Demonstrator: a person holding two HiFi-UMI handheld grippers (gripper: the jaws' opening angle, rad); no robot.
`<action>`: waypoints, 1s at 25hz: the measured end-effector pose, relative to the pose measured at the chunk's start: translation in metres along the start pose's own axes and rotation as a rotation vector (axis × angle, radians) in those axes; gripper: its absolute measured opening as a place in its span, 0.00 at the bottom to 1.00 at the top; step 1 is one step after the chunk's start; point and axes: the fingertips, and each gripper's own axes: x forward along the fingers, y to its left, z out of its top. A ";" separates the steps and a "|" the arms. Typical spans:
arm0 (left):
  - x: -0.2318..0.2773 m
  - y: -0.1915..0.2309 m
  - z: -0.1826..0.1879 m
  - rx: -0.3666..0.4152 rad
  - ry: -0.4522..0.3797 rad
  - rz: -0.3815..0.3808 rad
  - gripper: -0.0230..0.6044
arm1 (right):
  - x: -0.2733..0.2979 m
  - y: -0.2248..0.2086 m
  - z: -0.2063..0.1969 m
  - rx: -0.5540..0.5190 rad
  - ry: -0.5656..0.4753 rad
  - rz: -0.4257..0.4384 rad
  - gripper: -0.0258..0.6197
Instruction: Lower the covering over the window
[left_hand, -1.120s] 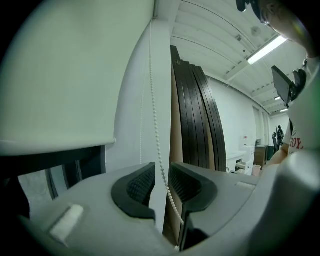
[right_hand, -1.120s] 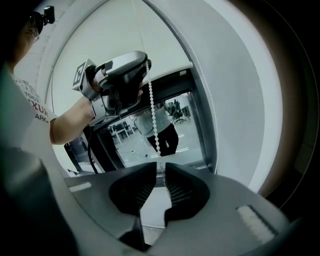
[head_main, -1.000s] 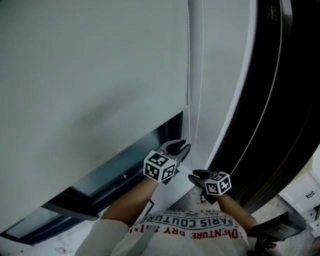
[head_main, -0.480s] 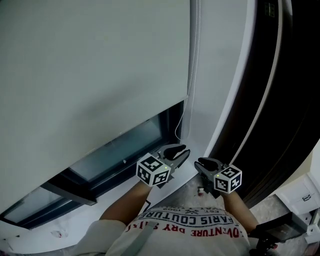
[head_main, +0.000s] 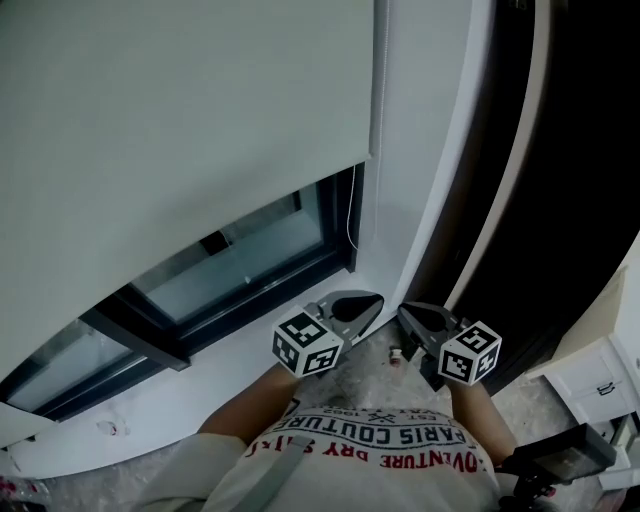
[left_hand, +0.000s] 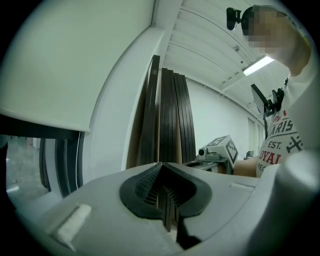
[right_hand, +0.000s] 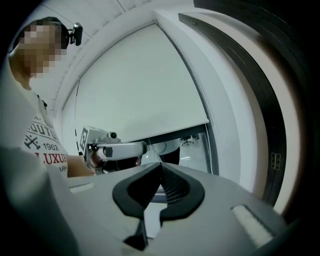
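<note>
A white roller blind (head_main: 180, 130) covers most of the window, and a strip of glass (head_main: 240, 265) shows under its lower edge. Its thin bead chain (head_main: 352, 215) hangs at the blind's right side against the dark frame. My left gripper (head_main: 378, 298) and right gripper (head_main: 403, 309) float side by side above the sill, below the chain and apart from it. Both jaws have just closed and nothing is between them. In the left gripper view the left gripper (left_hand: 161, 164) is shut beside the blind (left_hand: 60, 65). In the right gripper view the right gripper (right_hand: 161, 164) is shut too.
A white window sill (head_main: 200, 370) runs under the glass. Tall dark panels (head_main: 560, 200) stand at the right past a white wall post (head_main: 430, 150). A white cabinet (head_main: 600, 380) and a black stand (head_main: 550, 460) sit at the lower right.
Both grippers have drawn back from the chain toward the person and lie lower in the picture. Their jaws have gone from open to shut. More window glass shows under the blind.
</note>
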 end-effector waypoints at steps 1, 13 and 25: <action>-0.003 -0.009 -0.003 -0.001 0.005 0.009 0.04 | -0.007 0.004 -0.002 0.000 0.002 -0.009 0.05; -0.029 -0.070 -0.008 -0.015 0.002 0.053 0.04 | -0.050 0.055 -0.017 0.011 -0.010 0.000 0.05; -0.040 -0.106 -0.013 -0.003 0.012 0.039 0.04 | -0.073 0.079 -0.026 -0.001 -0.020 -0.017 0.05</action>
